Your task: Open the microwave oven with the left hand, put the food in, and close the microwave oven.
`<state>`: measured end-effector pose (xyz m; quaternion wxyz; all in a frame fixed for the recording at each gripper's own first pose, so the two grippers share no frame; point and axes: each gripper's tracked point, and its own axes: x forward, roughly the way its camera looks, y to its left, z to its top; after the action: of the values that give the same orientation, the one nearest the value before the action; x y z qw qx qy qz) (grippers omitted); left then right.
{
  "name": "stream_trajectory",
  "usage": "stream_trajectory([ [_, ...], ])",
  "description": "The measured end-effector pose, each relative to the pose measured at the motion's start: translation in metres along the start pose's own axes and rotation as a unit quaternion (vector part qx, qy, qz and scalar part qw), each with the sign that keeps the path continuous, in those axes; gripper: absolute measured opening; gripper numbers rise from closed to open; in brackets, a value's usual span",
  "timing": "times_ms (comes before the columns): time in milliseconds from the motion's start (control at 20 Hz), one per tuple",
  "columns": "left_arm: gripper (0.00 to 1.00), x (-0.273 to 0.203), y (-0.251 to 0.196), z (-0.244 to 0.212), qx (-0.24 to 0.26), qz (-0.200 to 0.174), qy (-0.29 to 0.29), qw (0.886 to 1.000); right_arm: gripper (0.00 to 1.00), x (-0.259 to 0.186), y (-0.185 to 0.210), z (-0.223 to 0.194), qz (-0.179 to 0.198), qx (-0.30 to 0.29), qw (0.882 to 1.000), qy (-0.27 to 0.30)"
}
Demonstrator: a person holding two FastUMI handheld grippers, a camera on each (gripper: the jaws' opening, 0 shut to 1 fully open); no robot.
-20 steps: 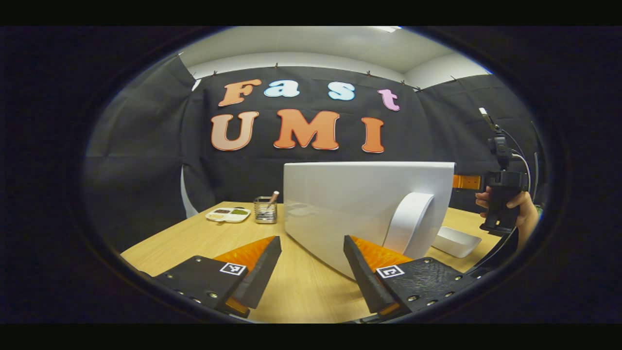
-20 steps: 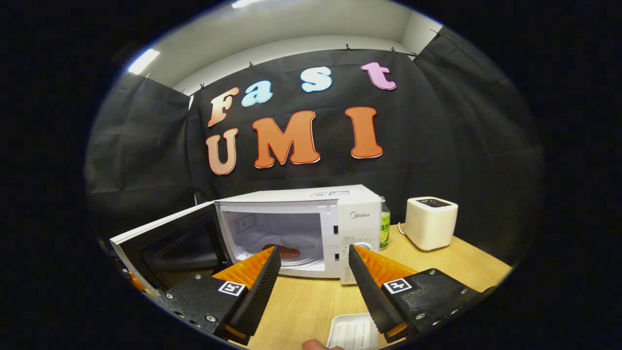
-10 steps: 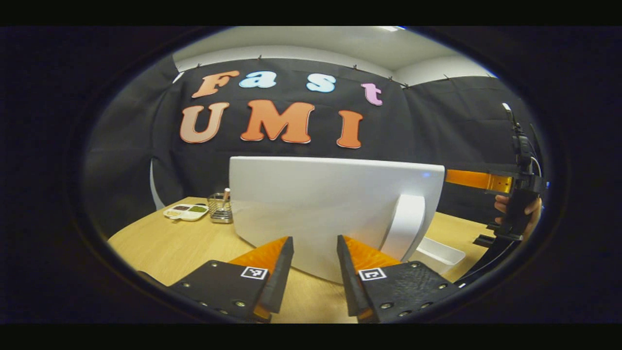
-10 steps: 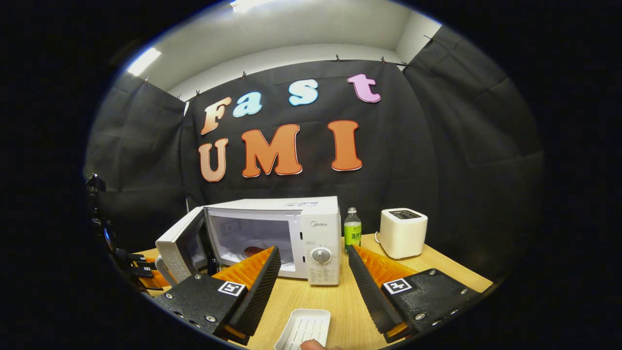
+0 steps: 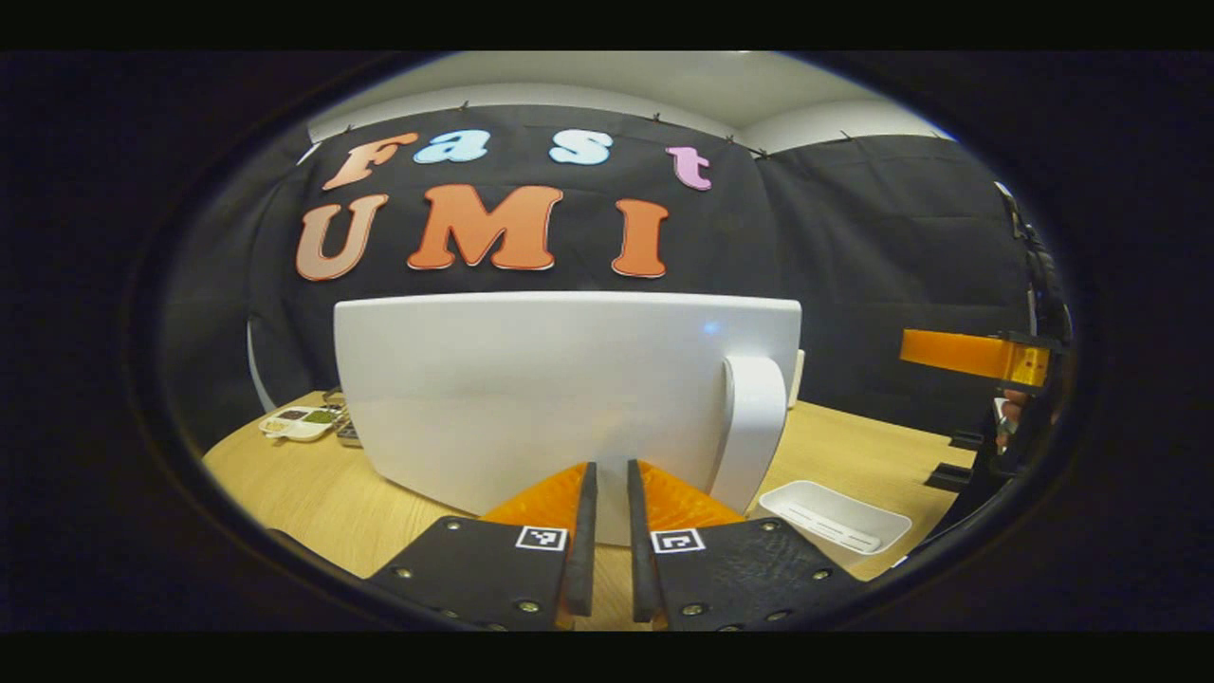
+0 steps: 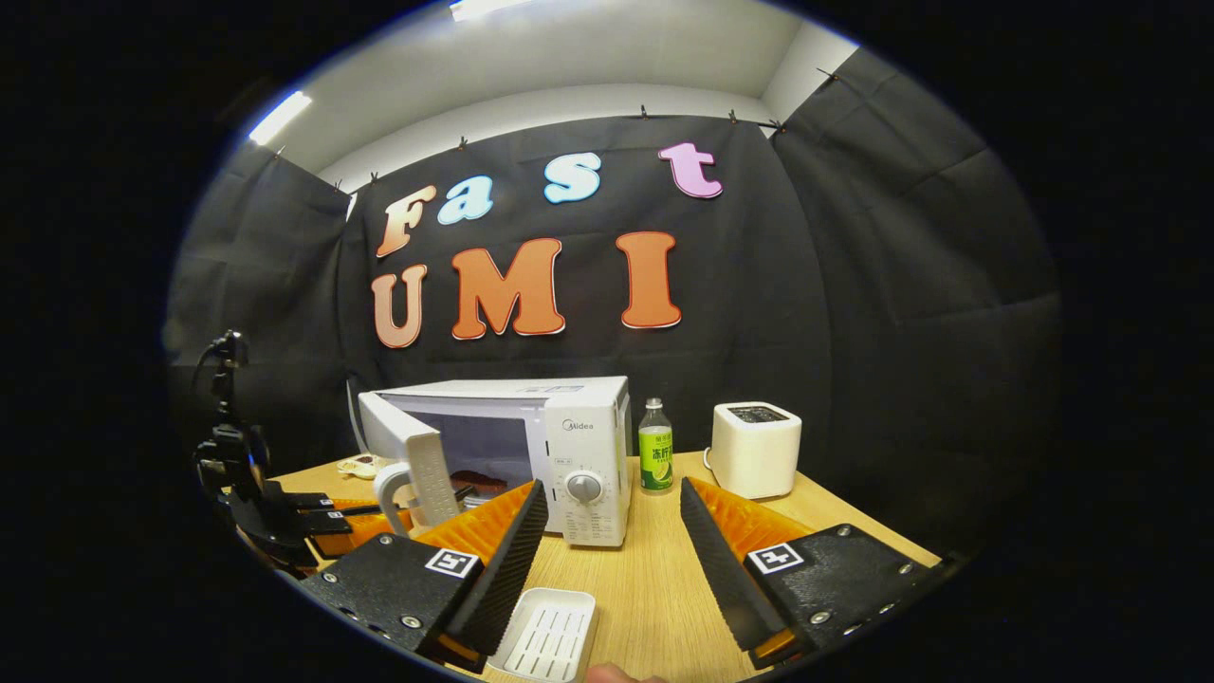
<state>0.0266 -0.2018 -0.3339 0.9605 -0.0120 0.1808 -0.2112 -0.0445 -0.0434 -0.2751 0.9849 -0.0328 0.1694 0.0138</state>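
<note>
The white microwave (image 6: 580, 429) stands at the back of the wooden table, its door (image 6: 410, 453) standing partly ajar. Reddish food (image 6: 477, 481) lies inside on the turntable. In the left gripper view the door's white outer face (image 5: 531, 389) is close ahead, with its handle (image 5: 754, 427) at the right. My left gripper (image 5: 604, 531) is shut, a narrow slit between its fingers and nothing held, its tips at the door's lower face. In the right gripper view the left gripper (image 6: 365, 520) sits by the door handle. My right gripper (image 6: 612, 560) is open and empty, back from the microwave.
An empty white tray (image 6: 548, 636) lies on the table (image 6: 654, 588) near the right gripper's fingers. A green bottle (image 6: 654, 458) and a white toaster (image 6: 756, 448) stand right of the microwave. A small palette dish (image 5: 299, 423) sits at the table's far left.
The door has swung from wide open to partly ajar. My left gripper's fingers came together and moved up against the door. My right gripper drew back from the microwave.
</note>
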Motion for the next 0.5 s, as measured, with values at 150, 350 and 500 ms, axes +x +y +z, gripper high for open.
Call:
stream_trajectory([
  [150, 0.13, 0.029, 0.002, -0.006, -0.009, 0.010, 0.011, 1.000, 0.88, -0.003, -0.009, 0.000, -0.007, -0.003, 1.000, 0.000],
  [350, 0.09, 0.062, 0.005, -0.005, 0.013, 0.026, 0.014, 0.999, 0.88, -0.006, -0.020, 0.001, -0.016, 0.001, 1.000, -0.001],
  [500, 0.12, 0.085, 0.008, -0.004, 0.035, 0.039, 0.019, 0.998, 0.88, -0.006, -0.028, 0.000, -0.024, 0.003, 1.000, 0.001],
])
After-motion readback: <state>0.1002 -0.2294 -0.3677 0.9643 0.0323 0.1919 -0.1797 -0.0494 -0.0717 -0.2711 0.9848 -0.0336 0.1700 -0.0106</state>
